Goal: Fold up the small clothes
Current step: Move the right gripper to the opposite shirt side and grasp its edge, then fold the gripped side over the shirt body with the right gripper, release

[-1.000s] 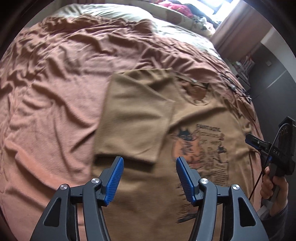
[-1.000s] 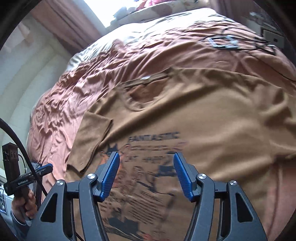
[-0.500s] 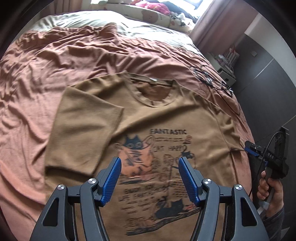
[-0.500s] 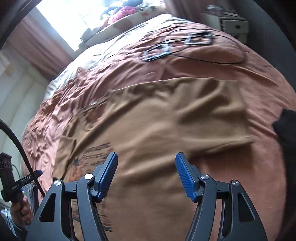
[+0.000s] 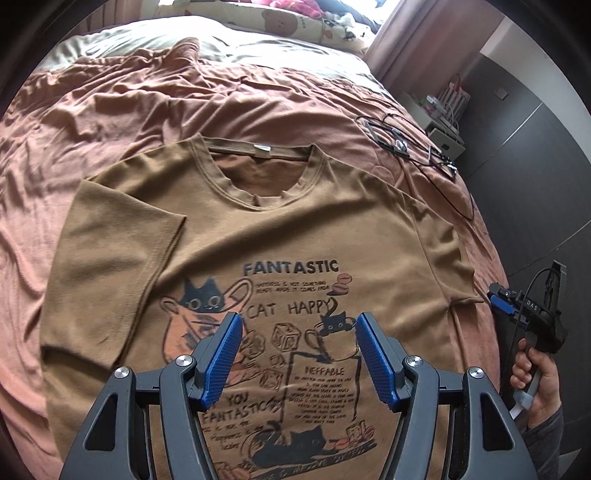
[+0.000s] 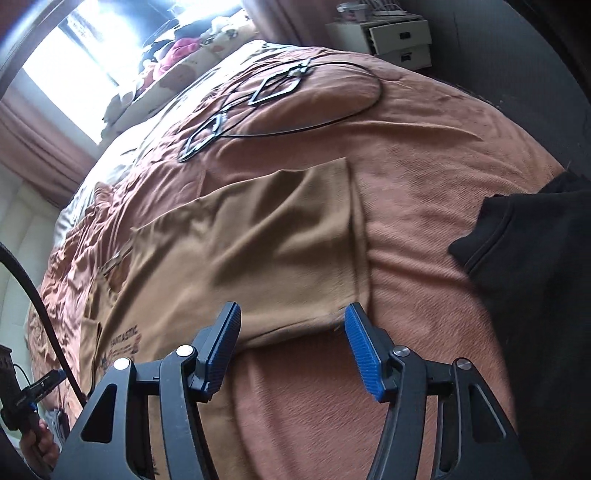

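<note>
A brown T-shirt (image 5: pixel 369 229) with a cat print lies face up on the bed, and its left sleeve (image 5: pixel 110 266) is folded inward onto the chest. My left gripper (image 5: pixel 297 317) hovers open over the print with nothing between its fingers. In the right wrist view the shirt's other sleeve (image 6: pixel 280 236) lies flat and spread outward. My right gripper (image 6: pixel 291 308) hangs just above that sleeve's hem. Its jaws are closing, the pads are apart and press on nothing. A hand holds the right gripper (image 5: pixel 502 301) off the shirt's right edge.
The rust-coloured bedspread (image 5: pixel 110 122) is wrinkled around the shirt. Black cables and frames (image 6: pixel 258 96) lie beyond the right sleeve. A black garment (image 6: pixel 535 280) sits at the right. Pillows (image 5: pixel 280 22) and white drawers (image 6: pixel 399 40) stand past the bed.
The left gripper slid from above the folded left sleeve to over the print. The right gripper swept from the print out to the right sleeve's hem and rolled.
</note>
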`<state>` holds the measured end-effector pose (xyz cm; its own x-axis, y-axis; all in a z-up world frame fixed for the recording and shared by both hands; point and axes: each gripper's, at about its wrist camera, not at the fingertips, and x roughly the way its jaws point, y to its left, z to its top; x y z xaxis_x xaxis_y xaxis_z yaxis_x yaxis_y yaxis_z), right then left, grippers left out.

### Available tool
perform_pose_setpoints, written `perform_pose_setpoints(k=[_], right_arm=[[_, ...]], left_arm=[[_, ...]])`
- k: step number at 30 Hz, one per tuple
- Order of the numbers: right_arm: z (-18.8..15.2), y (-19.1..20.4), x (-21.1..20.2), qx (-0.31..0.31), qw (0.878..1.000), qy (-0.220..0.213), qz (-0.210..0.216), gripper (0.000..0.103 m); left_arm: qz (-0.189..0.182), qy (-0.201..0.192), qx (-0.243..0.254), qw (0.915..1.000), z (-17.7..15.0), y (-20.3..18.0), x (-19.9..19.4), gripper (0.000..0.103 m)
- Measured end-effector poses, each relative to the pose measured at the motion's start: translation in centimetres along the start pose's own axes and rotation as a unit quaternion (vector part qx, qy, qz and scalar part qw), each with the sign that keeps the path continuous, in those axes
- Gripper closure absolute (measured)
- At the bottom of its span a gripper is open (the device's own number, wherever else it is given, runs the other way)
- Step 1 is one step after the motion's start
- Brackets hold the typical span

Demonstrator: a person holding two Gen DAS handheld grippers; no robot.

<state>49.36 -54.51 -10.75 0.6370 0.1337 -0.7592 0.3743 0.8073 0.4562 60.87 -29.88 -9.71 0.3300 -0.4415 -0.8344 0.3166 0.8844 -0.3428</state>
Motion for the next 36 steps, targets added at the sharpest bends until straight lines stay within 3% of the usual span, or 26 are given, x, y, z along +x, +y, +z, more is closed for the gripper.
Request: perform_pose_setpoints(k=[4, 6, 13, 15, 18, 22, 25, 28, 30, 31, 36], right_arm=[[0.0, -0.9, 0.9, 0.011, 1.0, 0.01, -0.001, 0.046], [0.0, -1.0, 1.6, 0.015, 1.0, 0.019, 0.006, 0.056], [0.3, -1.3, 3.2, 0.004, 0.999, 0.035, 0.001, 0.066], [0.3, -1.6, 3.5, 0.0, 0.999, 0.04, -0.005, 0.086], [0.3, -1.5, 3.6, -0.016, 0.999, 0.041, -0.013, 0.095], [0.0, -1.4, 3.1, -0.025, 0.998, 0.043, -0.027, 0.096], [-0.4, -1.2, 3.3, -0.028, 0.997, 0.06, -0.037, 0.094], [-0.1, -1.5, 2.8, -0.014, 0.998, 0.056, -0.039, 0.08], [0.4, -1.8, 2.2, -0.009, 0.999, 0.04, -0.035, 0.051], [0.6, -2.0, 1.9, -0.004, 0.999, 0.031, -0.026, 0.045], [2.2, -2.7, 2.4, 0.008, 1.0, 0.014, -0.002, 0.042]], left_arm=[[0.001, 0.006, 0.003, 1.0, 0.2, -0.4, 1.2, 0.037], [0.0, 0.01, 0.002, 1.0, 0.2, -0.5, 1.7, 0.037], [0.005, 0.02, 0.001, 0.9998, -0.2, -0.4, 2.7, 0.037], [0.007, 0.019, 0.0, 0.9998, -0.2, -0.3, 2.7, 0.037], [0.008, 0.017, -0.004, 0.9998, -0.2, -0.1, 2.6, 0.037], [0.007, 0.018, -0.002, 0.9998, -0.2, -0.1, 2.6, 0.037], [0.004, 0.02, 0.003, 0.9998, -0.2, -0.7, 2.9, 0.037], [0.002, 0.023, 0.007, 0.9997, -0.1, -1.3, 3.6, 0.037], [0.0, 0.025, 0.007, 0.9997, -0.1, -1.5, 4.0, 0.037], [0.0, 0.026, 0.008, 0.9996, -0.1, -1.7, 4.3, 0.037], [-0.003, 0.03, 0.009, 0.9995, 0.2, -2.0, 5.4, 0.037]])
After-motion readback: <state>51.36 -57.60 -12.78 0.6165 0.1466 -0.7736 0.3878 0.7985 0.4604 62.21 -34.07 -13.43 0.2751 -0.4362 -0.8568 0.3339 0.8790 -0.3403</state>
